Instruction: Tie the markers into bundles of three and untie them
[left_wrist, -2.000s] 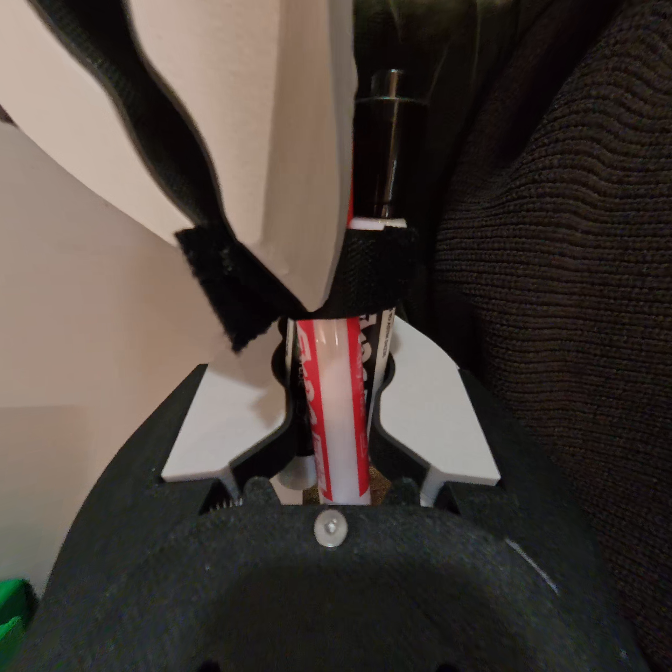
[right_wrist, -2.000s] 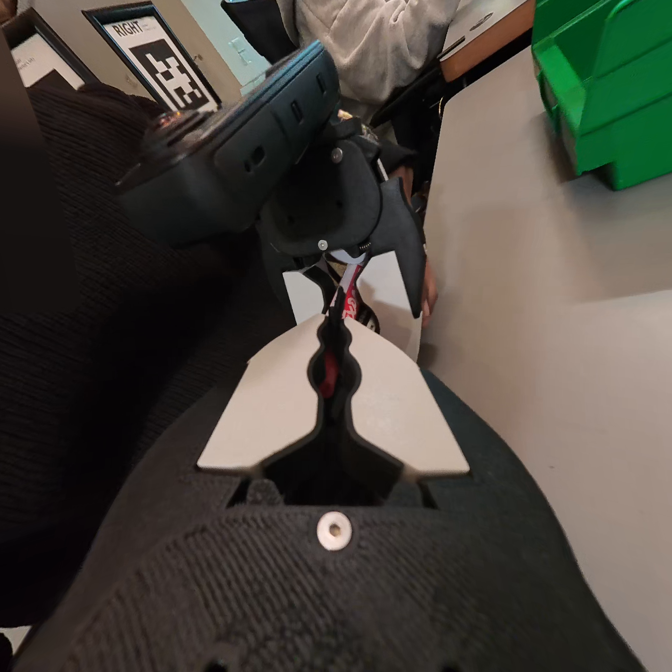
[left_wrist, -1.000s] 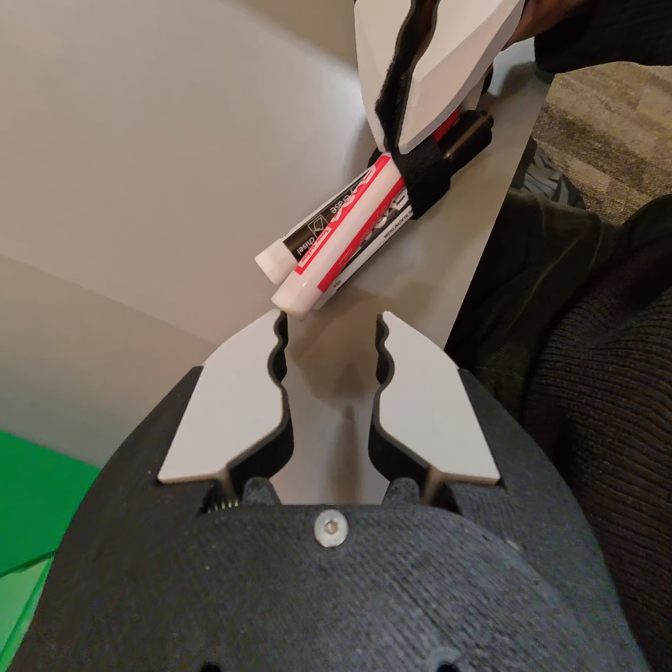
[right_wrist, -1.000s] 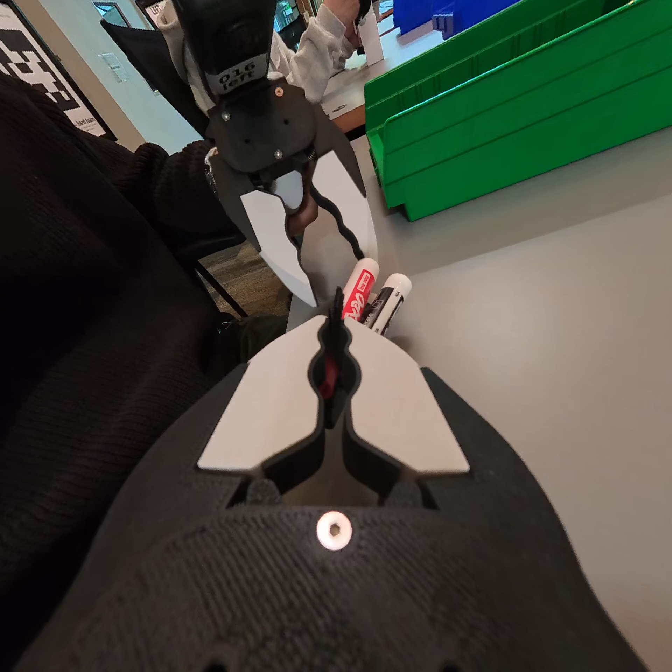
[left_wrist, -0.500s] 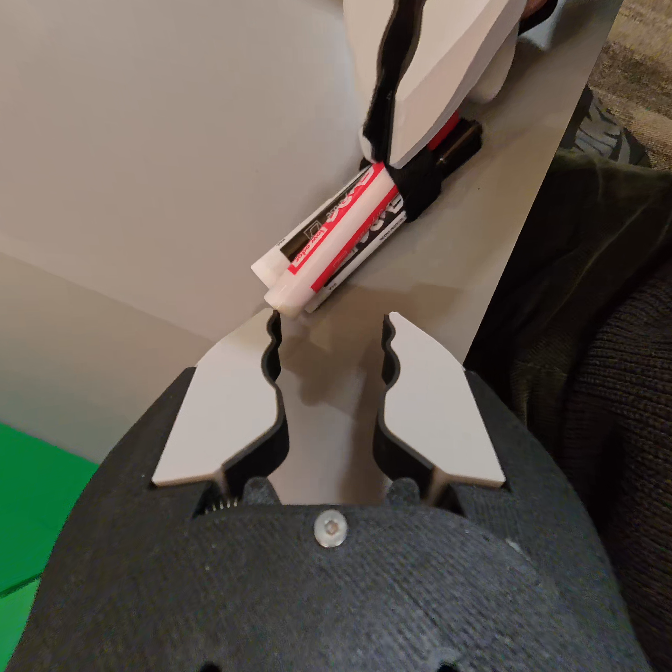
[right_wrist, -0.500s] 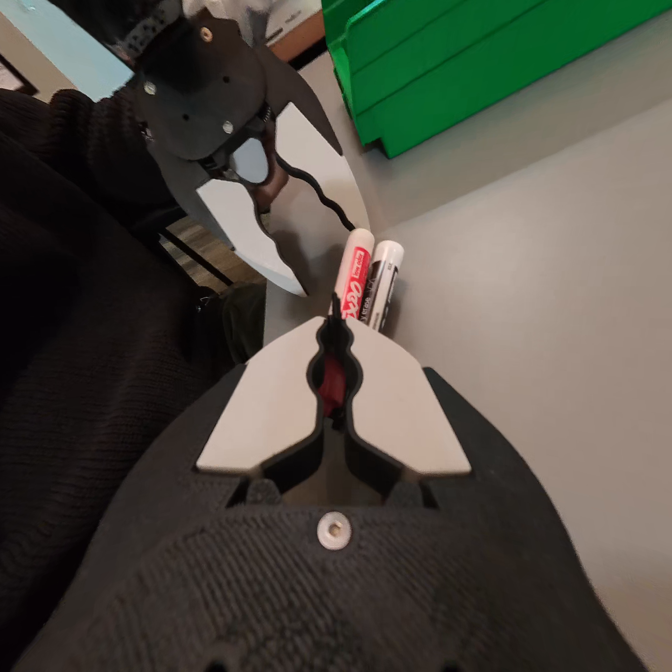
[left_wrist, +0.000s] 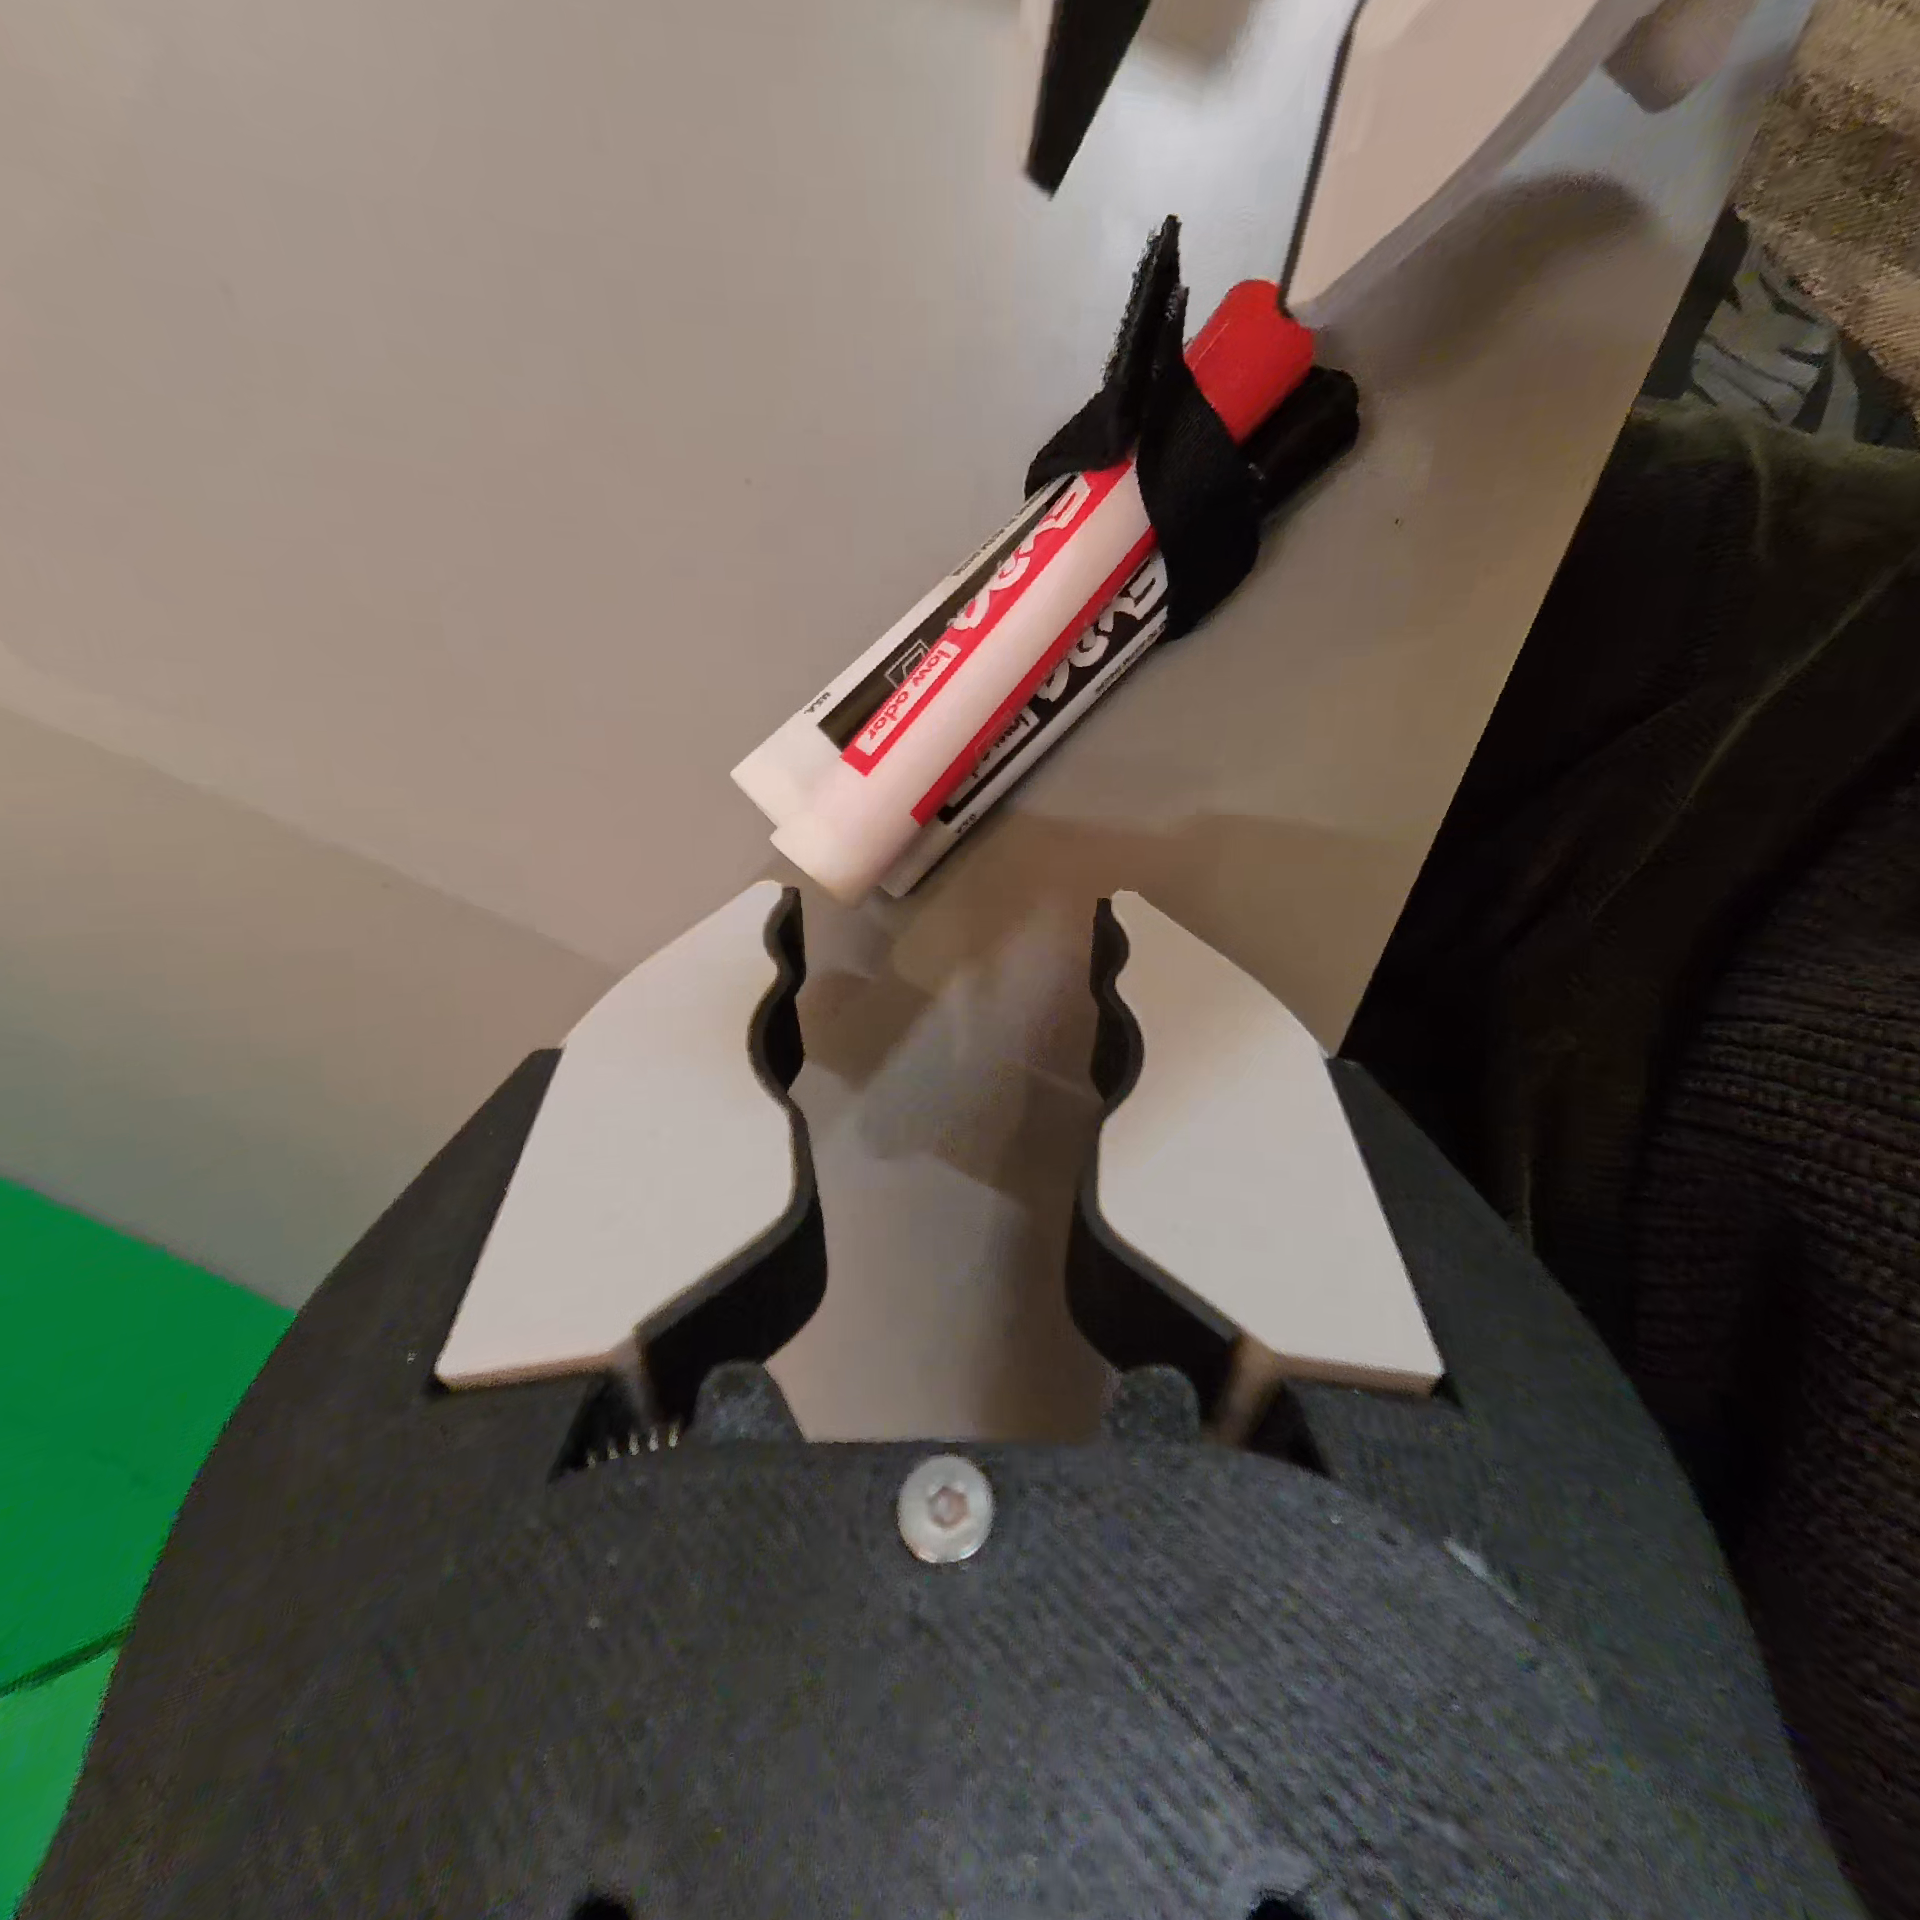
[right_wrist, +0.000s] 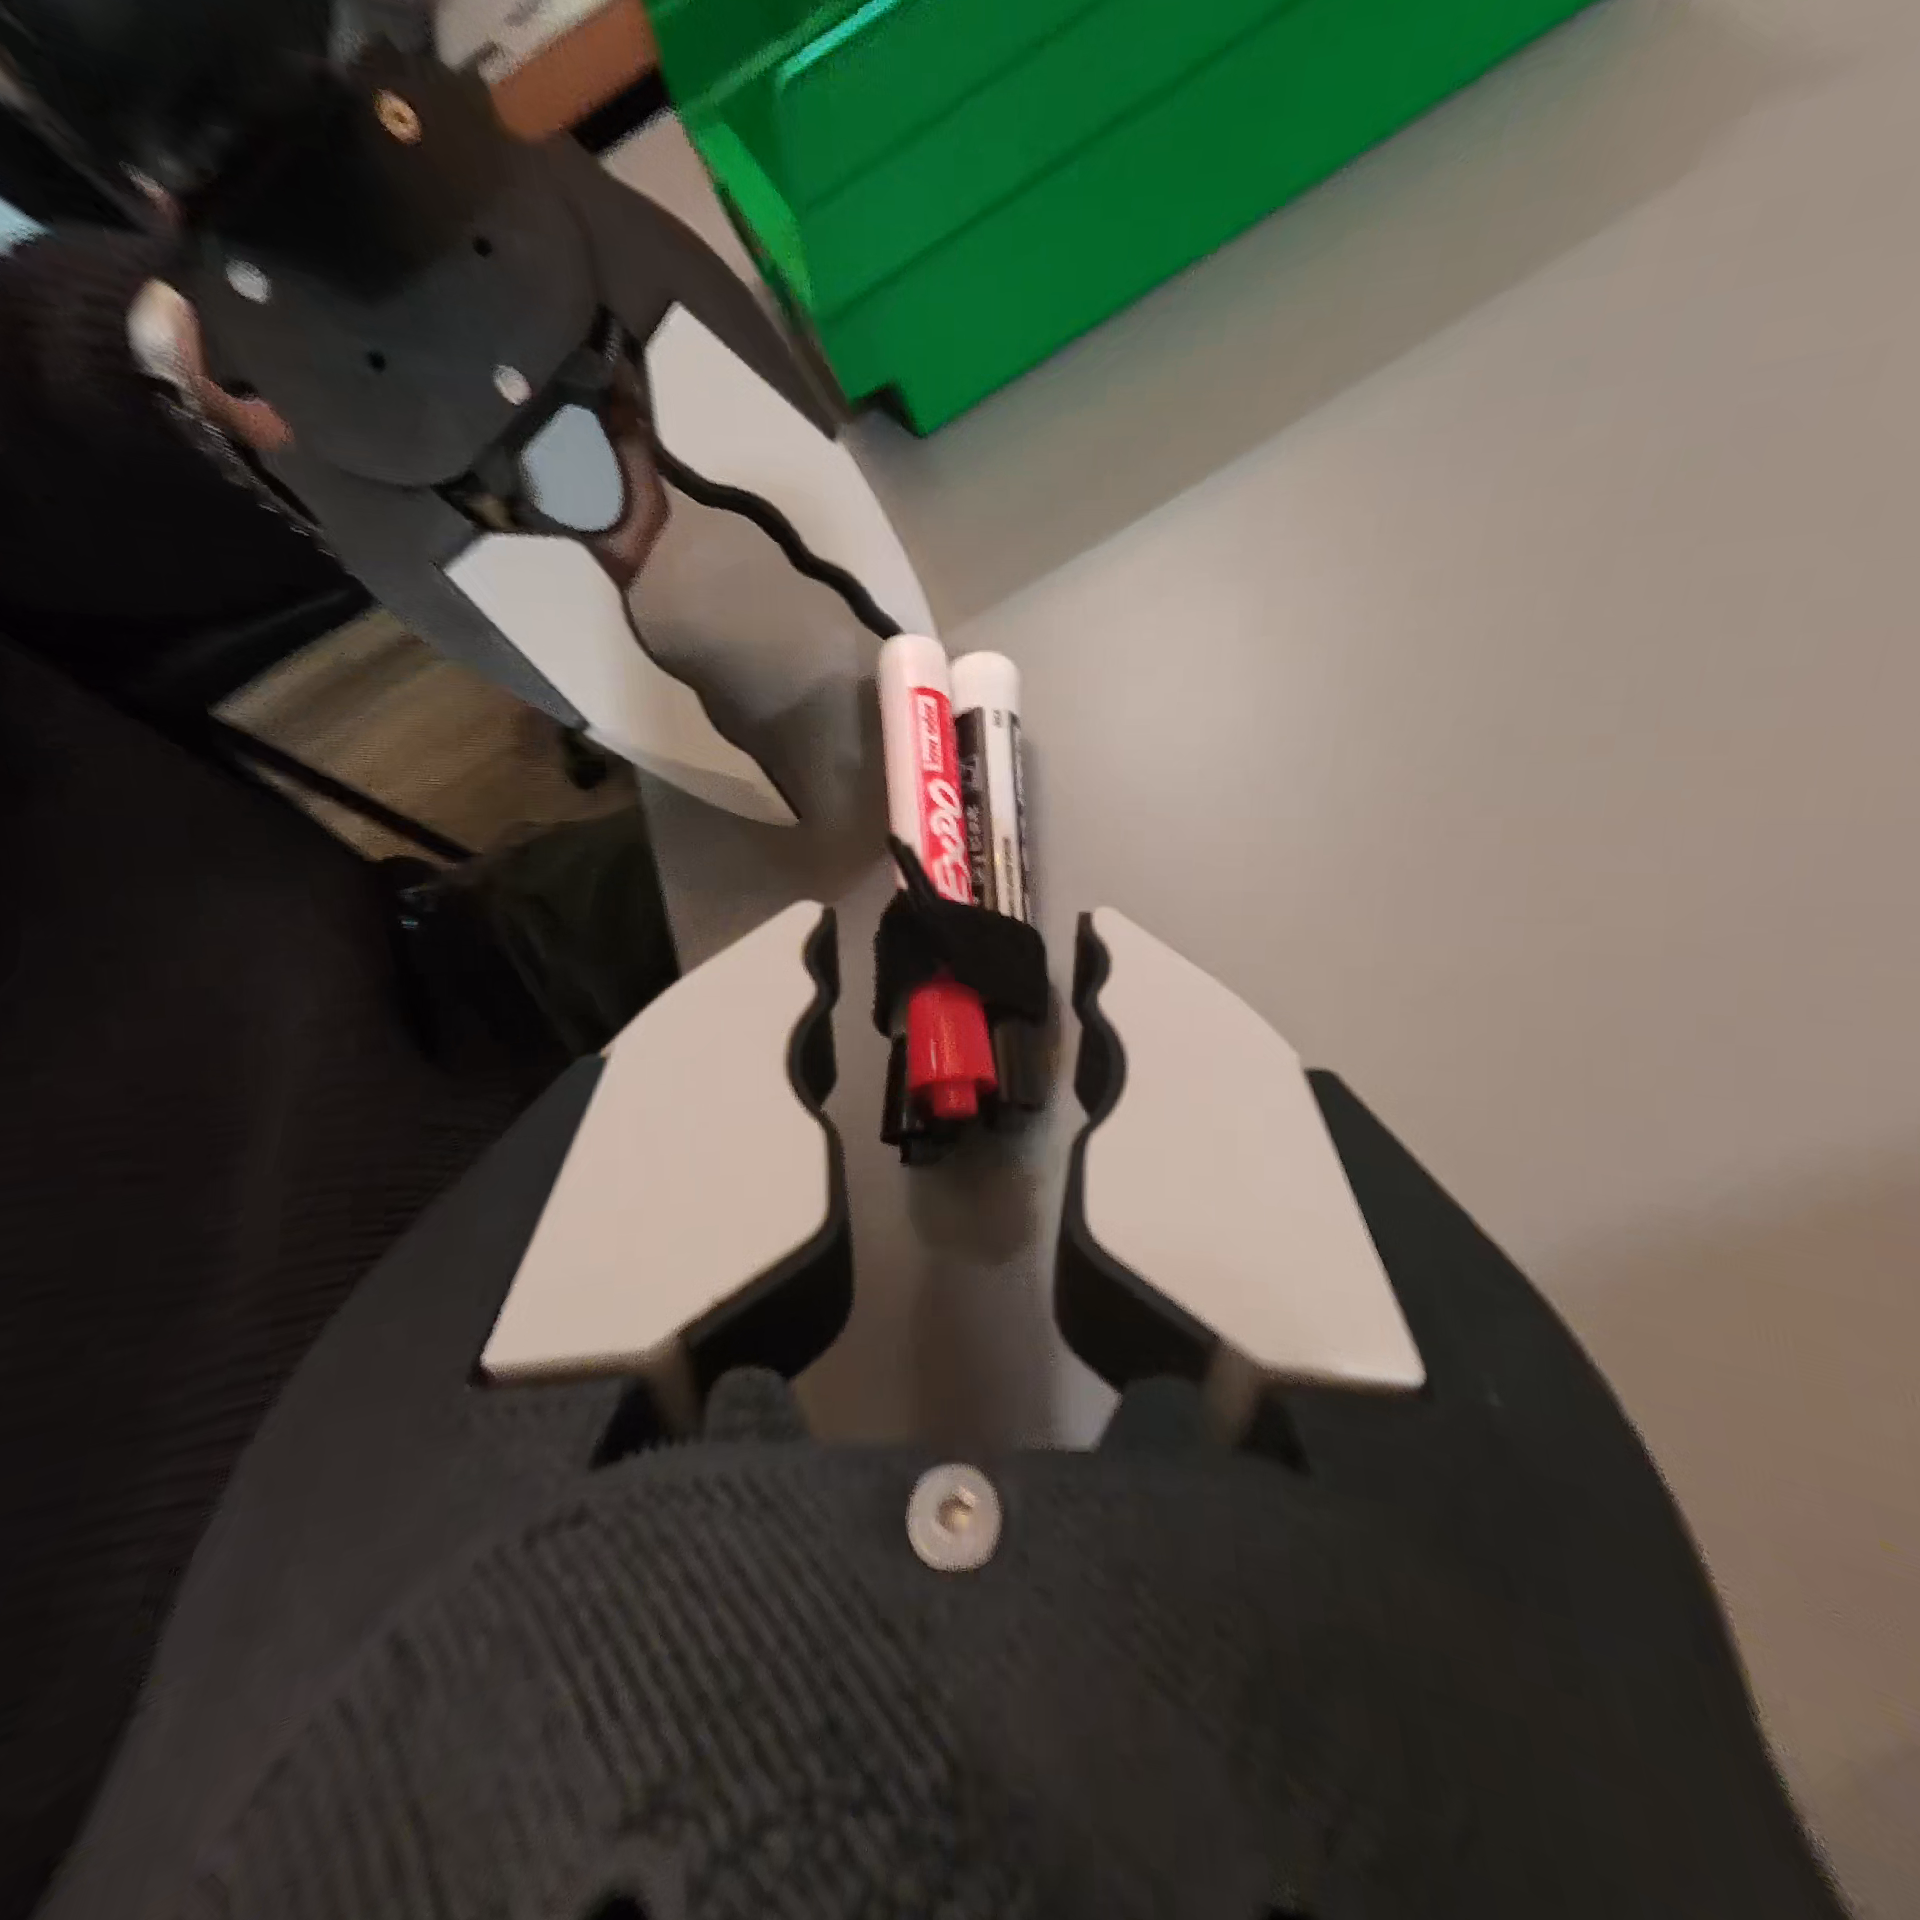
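Observation:
A bundle of markers (left_wrist: 997, 665), one with a red cap and others with black caps, lies on the grey table (left_wrist: 416, 416) near its edge, bound by a black hook-and-loop strap (left_wrist: 1174, 457). My left gripper (left_wrist: 945, 904) is open and empty, its fingertips just short of the bundle's white ends. My right gripper (right_wrist: 951, 920) is open, with the bundle's (right_wrist: 961, 831) capped end and the strap (right_wrist: 956, 961) lying between its fingers, untouched. The left gripper also shows in the right wrist view (right_wrist: 821, 717), beyond the bundle.
Green plastic bins (right_wrist: 1039, 187) stand at the back of the table; a green corner also shows in the left wrist view (left_wrist: 94, 1403). A person's dark knitted sleeve (left_wrist: 1766, 1247) and the table's edge are close by on the right. About 10 cm separates my left fingertips from my right.
My right gripper has opened and let go of the strap; the bundle now lies on the table. My left gripper let go of the markers earlier and has stayed open, just back from them.

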